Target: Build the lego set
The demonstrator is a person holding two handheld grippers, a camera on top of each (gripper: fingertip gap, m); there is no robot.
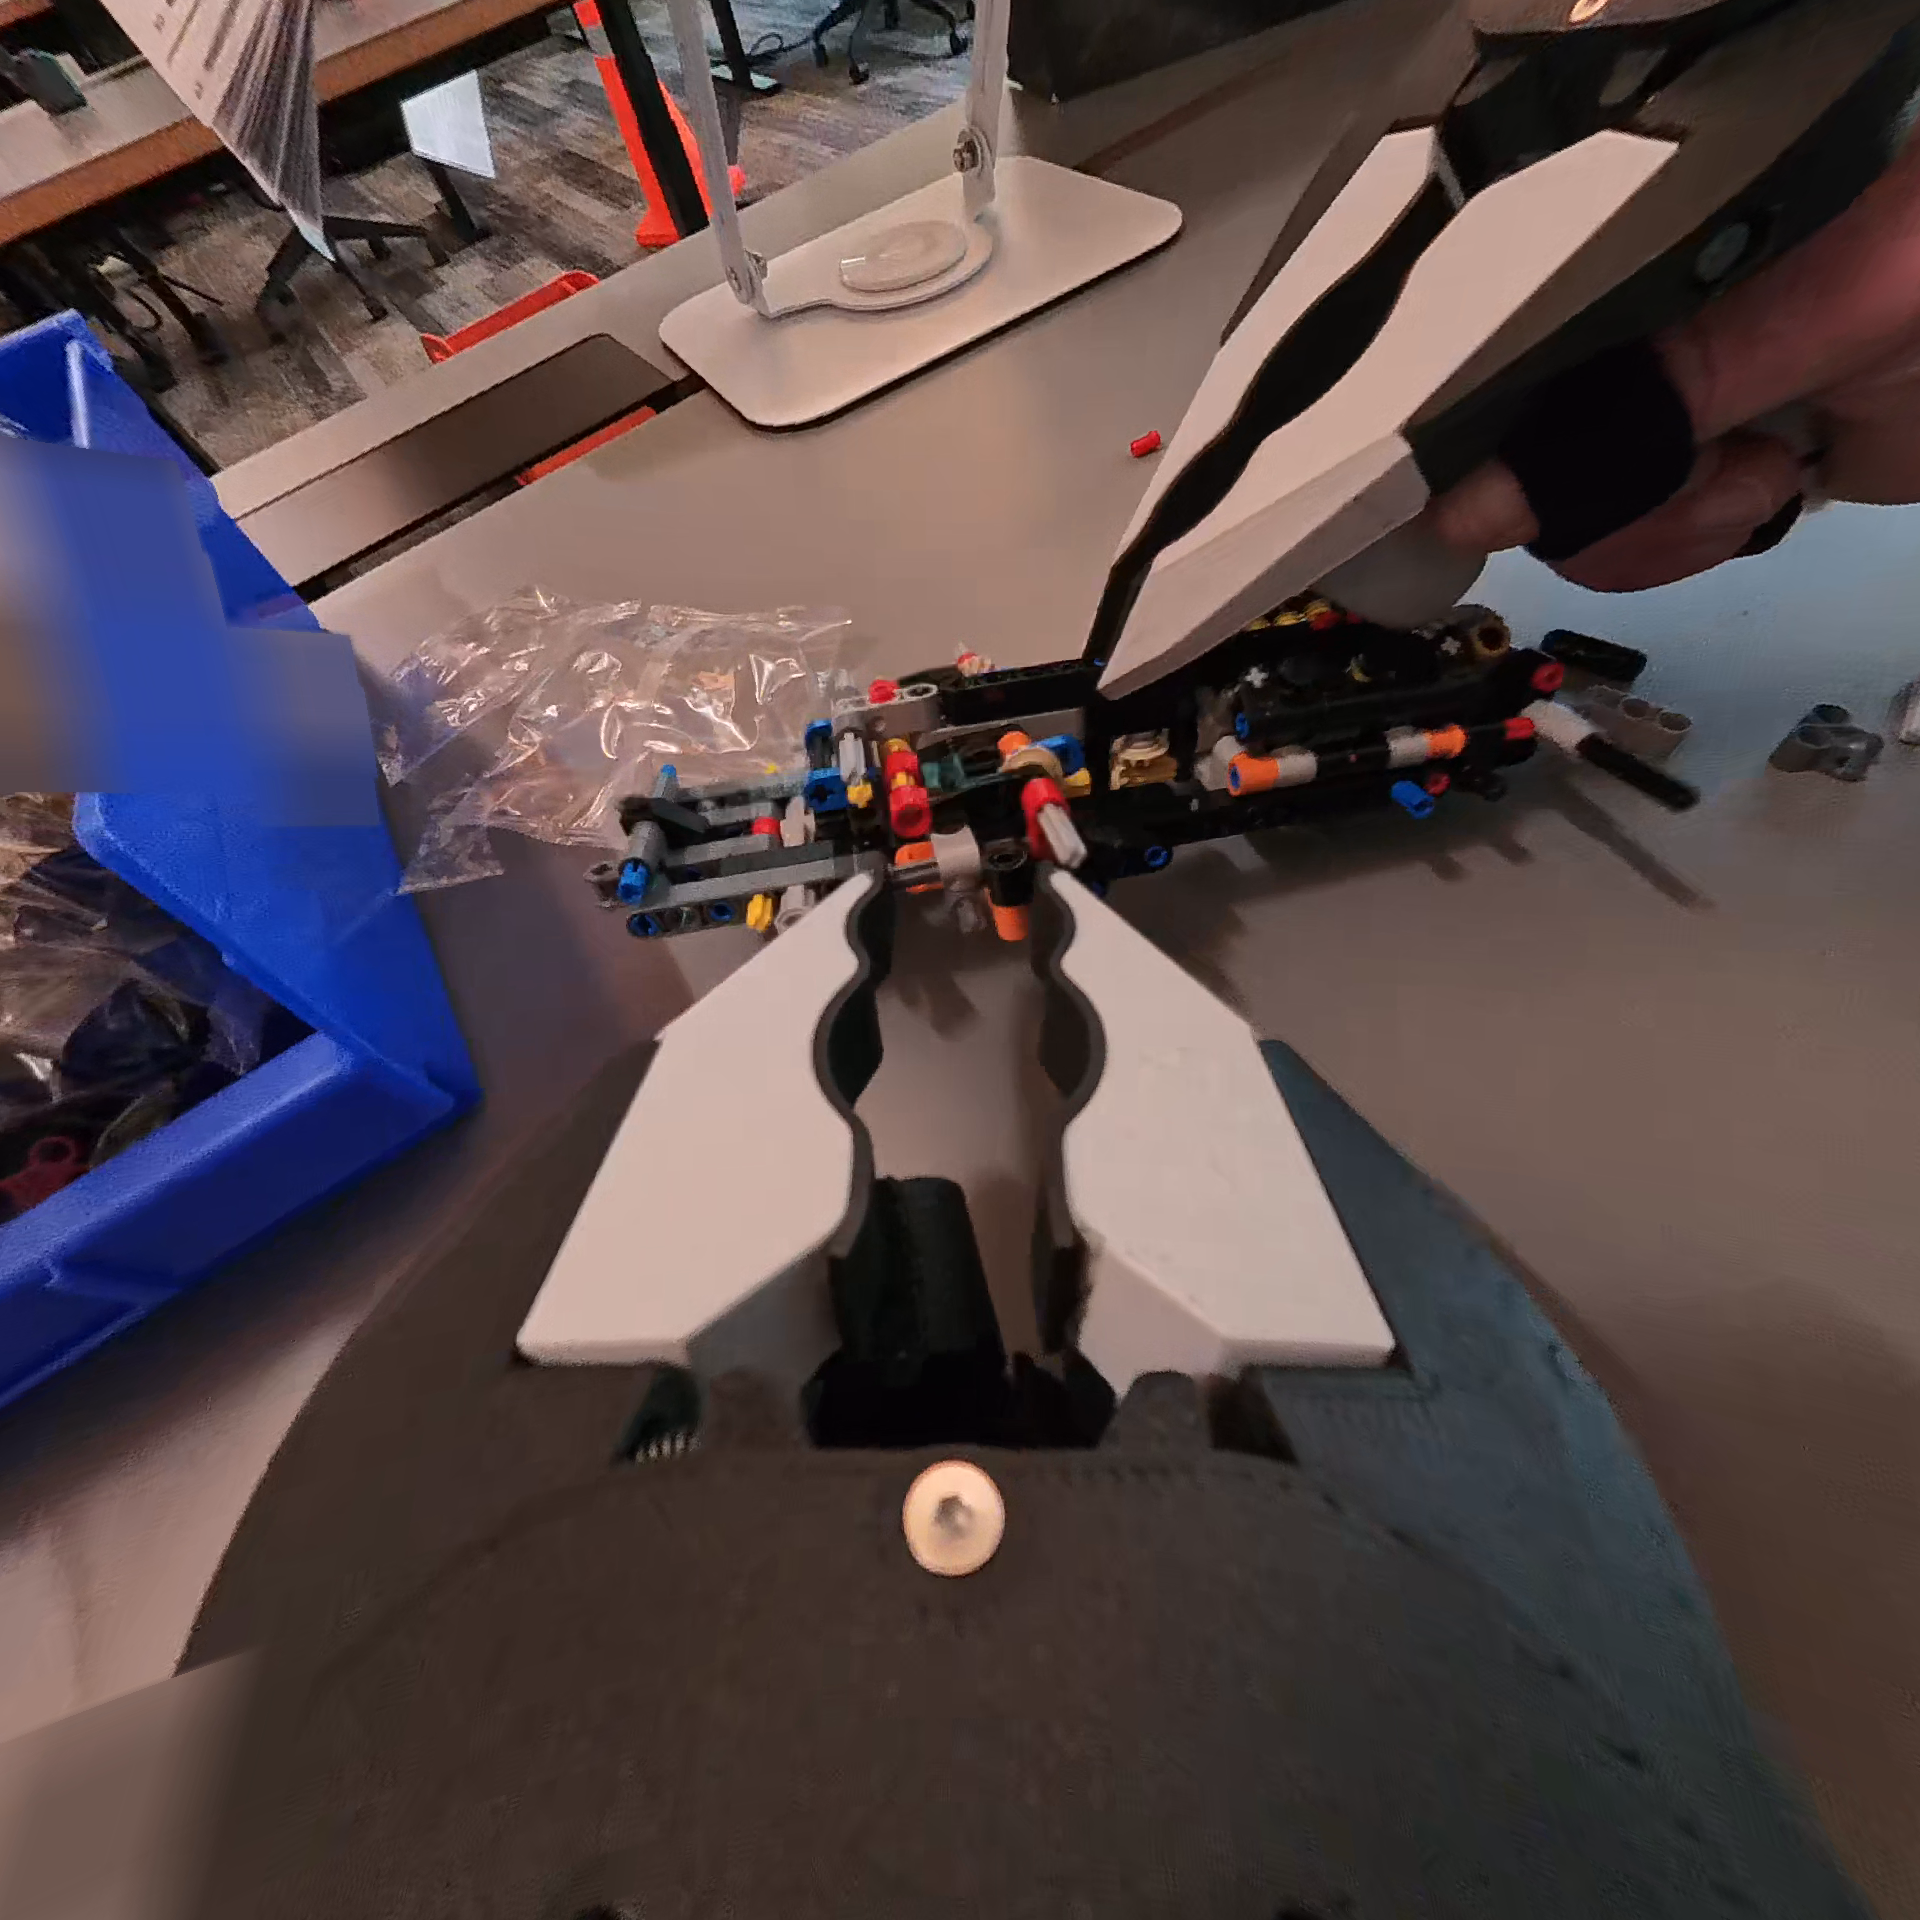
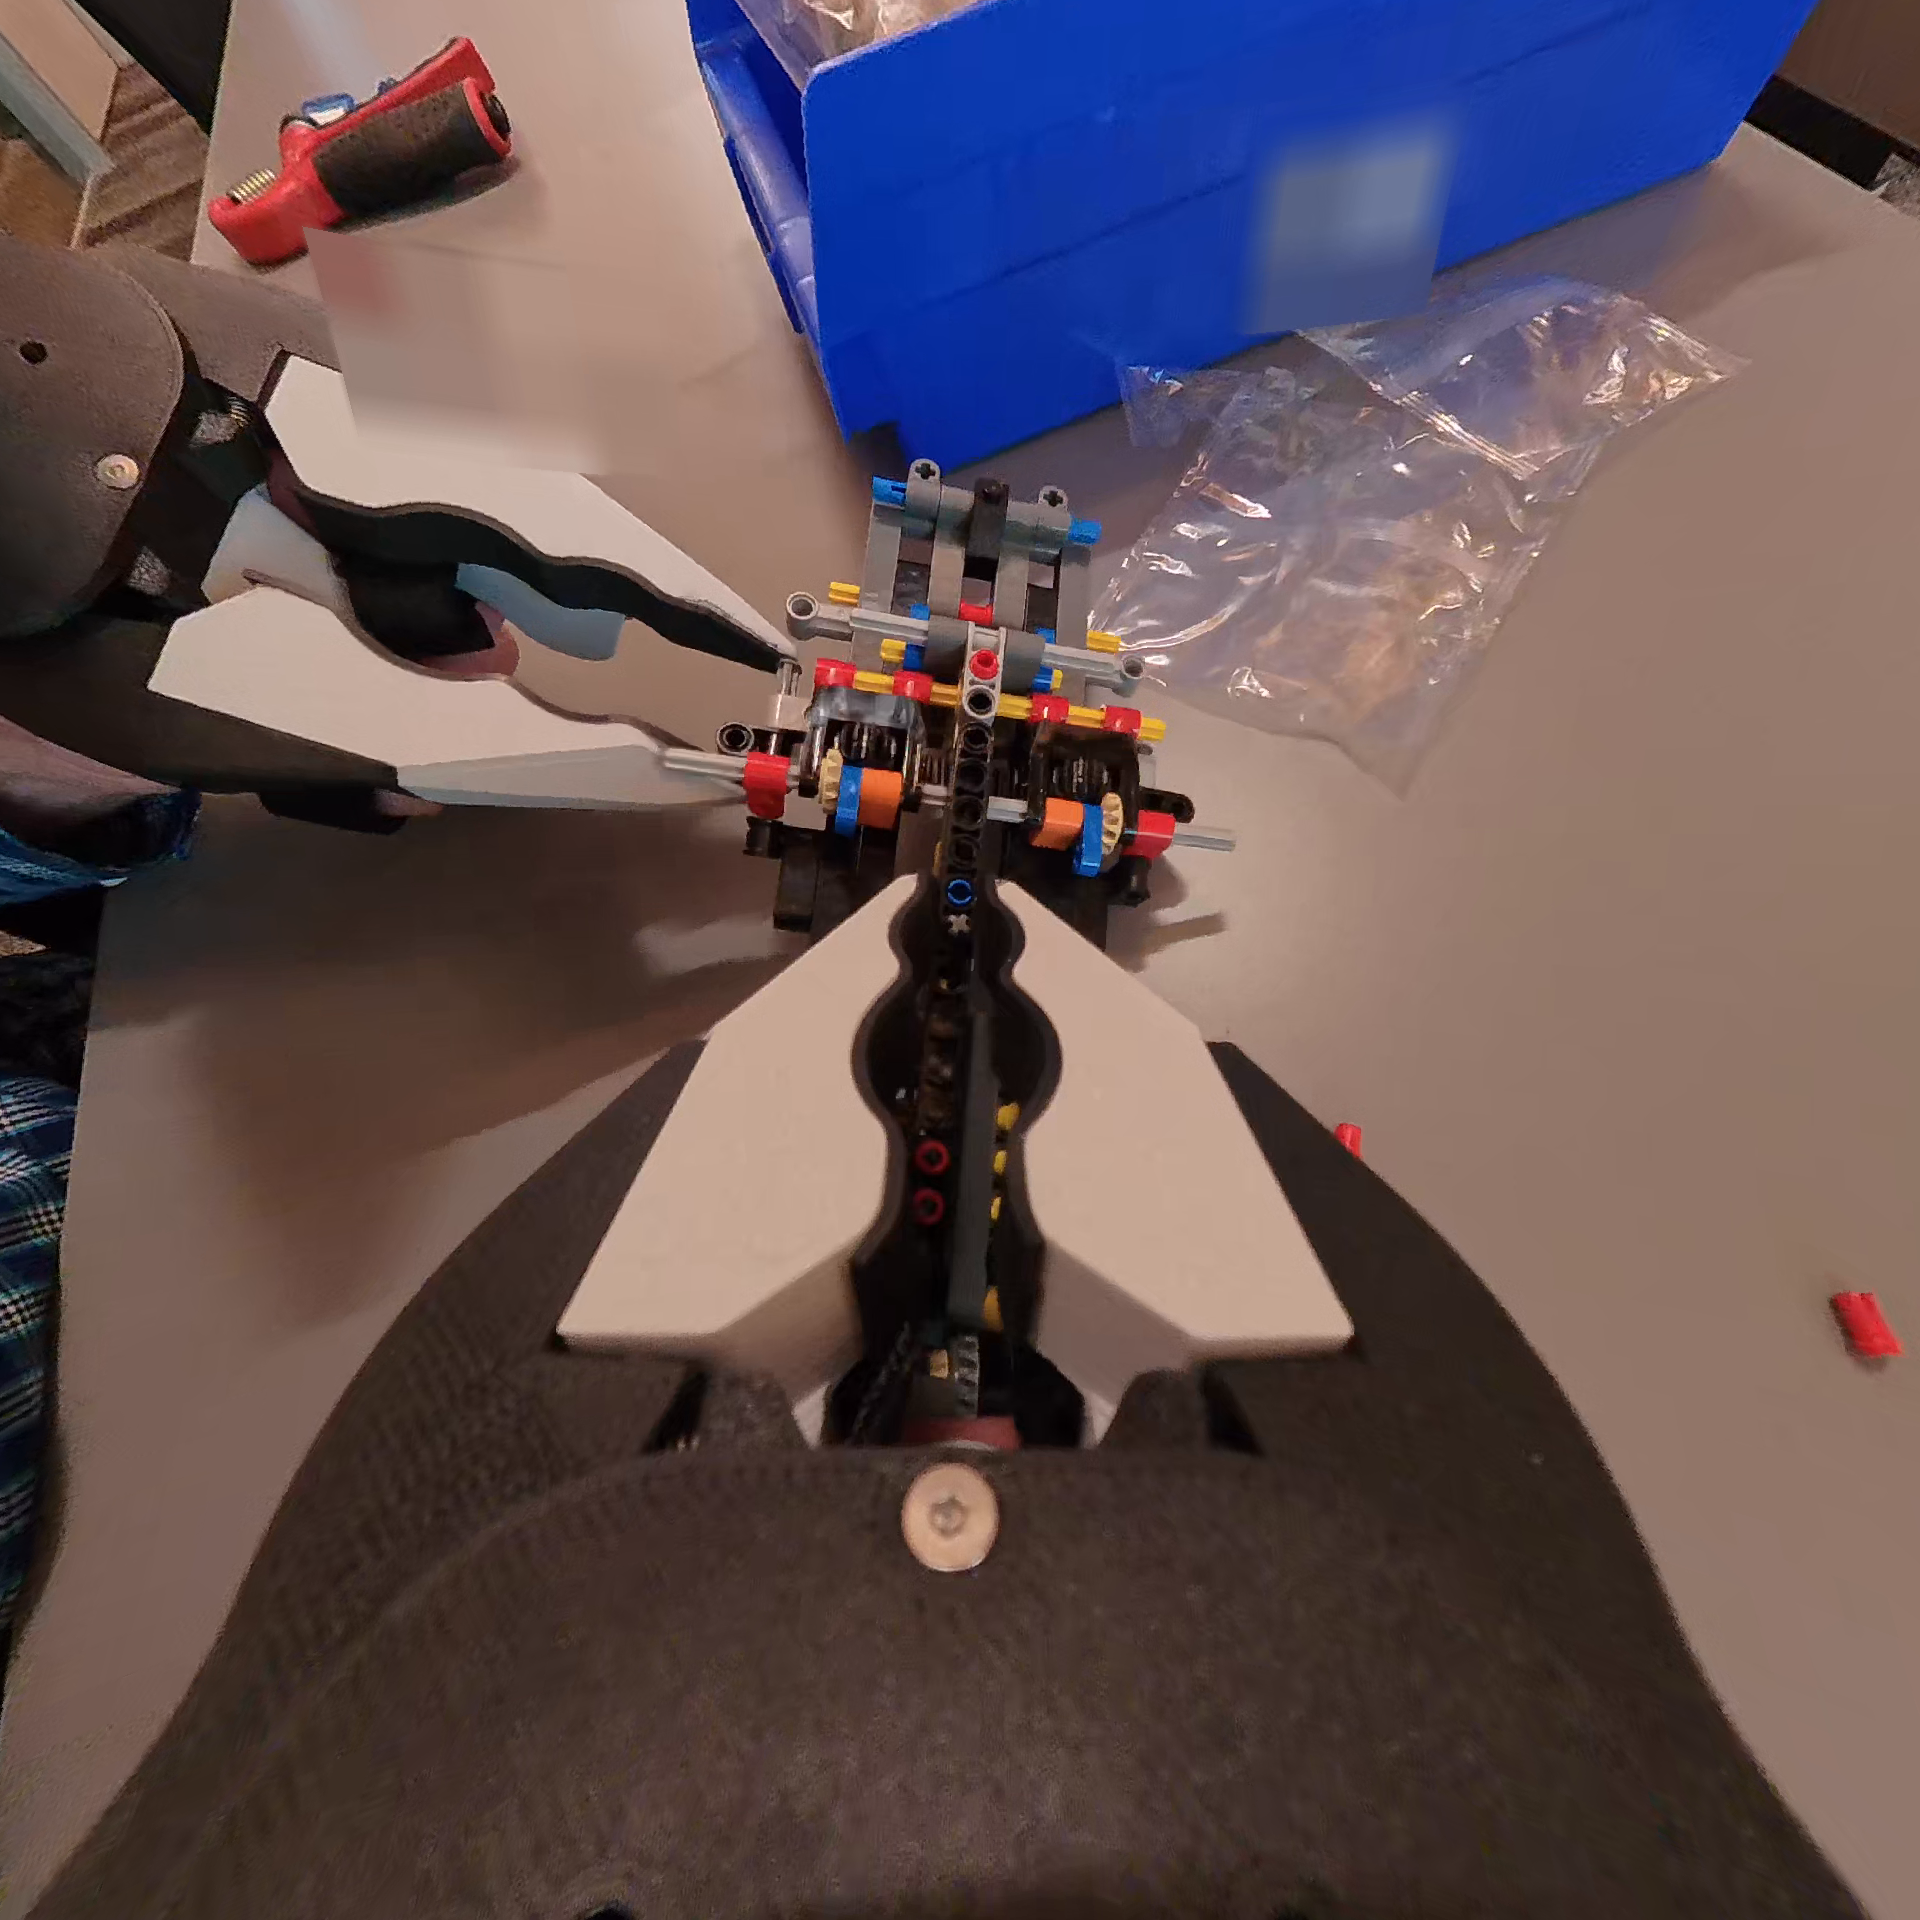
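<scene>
A long Lego Technic chassis (image 1: 1039, 769) of black and grey beams with red, blue, yellow and orange parts lies on the grey table; it also shows in the right wrist view (image 2: 977, 727). My right gripper (image 2: 961, 888) is shut on its black centre beam, which runs back between the fingers. In the left wrist view it comes down from the upper right (image 1: 1101, 665). My left gripper (image 1: 961, 883) is open, its tips at the side of the chassis, either side of an orange and grey stub. From the right wrist view it reaches in from the left (image 2: 753, 717).
A blue bin (image 1: 260, 935) (image 2: 1039, 208) stands by the chassis, with a clear plastic bag (image 1: 623, 707) (image 2: 1403, 520) beside it. A white stand base (image 1: 914, 291) is behind. Loose grey pieces (image 1: 1829, 743), red pins (image 2: 1865, 1335) (image 1: 1145, 444) and a red-and-black tool (image 2: 364, 156) lie around. One gripper's finger ends stand about 6 cm off the other's.
</scene>
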